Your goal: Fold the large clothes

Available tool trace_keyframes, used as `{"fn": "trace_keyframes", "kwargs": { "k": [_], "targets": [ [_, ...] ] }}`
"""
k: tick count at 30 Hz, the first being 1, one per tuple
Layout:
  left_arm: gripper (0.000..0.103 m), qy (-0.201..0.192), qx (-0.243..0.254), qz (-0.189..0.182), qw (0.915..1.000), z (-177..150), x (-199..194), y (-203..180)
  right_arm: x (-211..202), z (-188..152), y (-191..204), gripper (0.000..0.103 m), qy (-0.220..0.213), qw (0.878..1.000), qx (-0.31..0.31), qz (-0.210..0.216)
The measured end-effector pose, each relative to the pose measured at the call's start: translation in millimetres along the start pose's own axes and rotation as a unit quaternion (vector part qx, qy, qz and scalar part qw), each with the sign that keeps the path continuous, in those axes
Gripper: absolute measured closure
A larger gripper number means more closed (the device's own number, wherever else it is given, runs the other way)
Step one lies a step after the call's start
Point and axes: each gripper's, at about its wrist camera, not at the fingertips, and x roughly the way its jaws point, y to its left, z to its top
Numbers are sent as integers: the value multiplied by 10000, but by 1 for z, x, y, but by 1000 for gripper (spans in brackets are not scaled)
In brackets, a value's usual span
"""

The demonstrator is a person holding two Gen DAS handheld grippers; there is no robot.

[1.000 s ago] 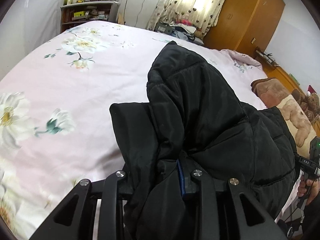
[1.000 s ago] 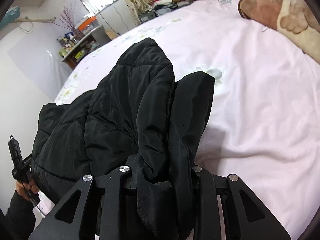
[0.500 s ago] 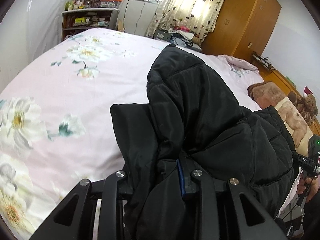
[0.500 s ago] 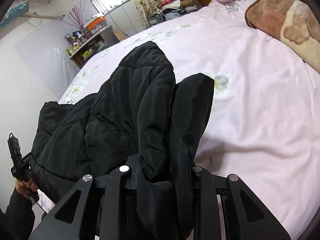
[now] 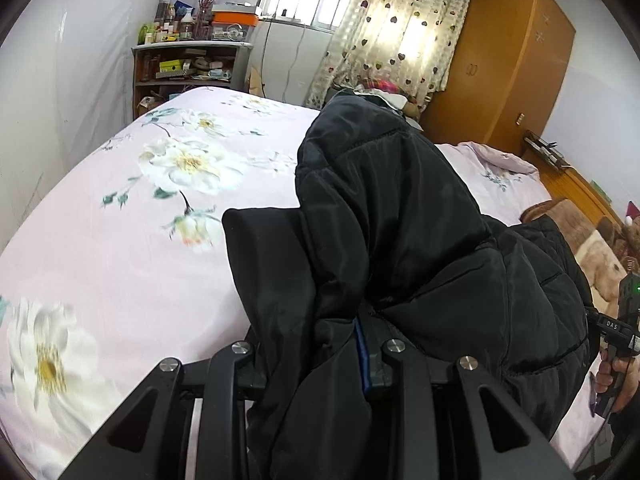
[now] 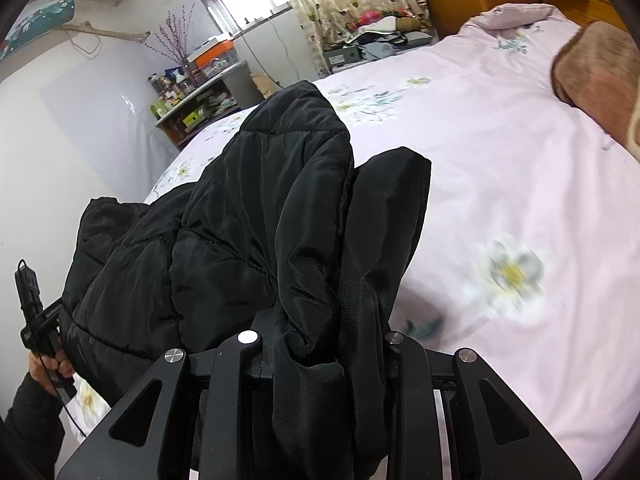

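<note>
A black quilted puffer jacket [image 5: 400,240] hangs bunched between my two grippers above the bed. My left gripper [image 5: 316,360] is shut on one edge of the jacket, with fabric draped over its jaws. My right gripper [image 6: 320,344] is shut on the other edge of the same jacket [image 6: 260,220], folds spilling down between its arms. Each wrist view shows the other hand [image 5: 616,372] [image 6: 48,368] holding its gripper handle at the frame's side. The fingertips themselves are hidden under cloth.
A pink floral bedsheet [image 5: 120,240] [image 6: 520,200] covers the bed below. A brown plush blanket [image 6: 596,76] lies near the head. A cluttered shelf [image 5: 188,68], a curtained window [image 5: 400,28] and a wooden wardrobe [image 5: 508,64] stand beyond the far edge.
Both grippers have travelled forward over the bed with the jacket, rising slightly; the shelf, window and wardrobe look nearer and the flowers on the sheet have slid toward me.
</note>
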Motion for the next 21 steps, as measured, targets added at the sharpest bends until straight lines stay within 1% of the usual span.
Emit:
{"fn": "trace_keyframes", "kwargs": {
  "k": [3, 5, 6, 8, 9, 10, 11, 12, 14, 17, 21],
  "targets": [
    [72, 130, -80, 41, 9999, -1, 26, 14, 33, 5, -4, 76, 100, 9999, 119, 69],
    [71, 382, -179, 140, 9990, -10, 51, 24, 54, 3, -10, 75, 244, 9994, 221, 54],
    [70, 560, -249, 207, 9979, -18, 64, 29, 69, -1, -16, 73, 384, 9988, 294, -18],
    [64, 808, -349, 383, 9954, -36, 85, 40, 96, -12, -28, 69, 740, 9959, 461, -252],
    [62, 840, -511, 327, 9946, -44, 90, 48, 104, -17, -34, 62, 841, 9945, 565, -277],
    [58, 794, -646, 266, 9944, -48, 89, 53, 107, -22, -40, 56, 859, 9934, 722, -234],
    [54, 728, -772, 219, 9941, -51, 87, 59, 106, -23, -45, 54, 833, 9929, 832, -184],
    [52, 710, -814, 207, 9939, -53, 85, 61, 104, -25, -49, 49, 803, 9926, 902, -142],
    [48, 711, -838, 245, 9936, -53, 79, 63, 98, -26, -51, 48, 801, 9929, 867, -142],
    [48, 681, -897, 320, 9931, -53, 62, 66, 82, -25, -48, 45, 781, 9937, 757, -265],
    [50, 298, -719, 558, 9954, -48, 21, 54, 46, -22, -33, 44, 558, 9952, 412, -694]
  ]
}}
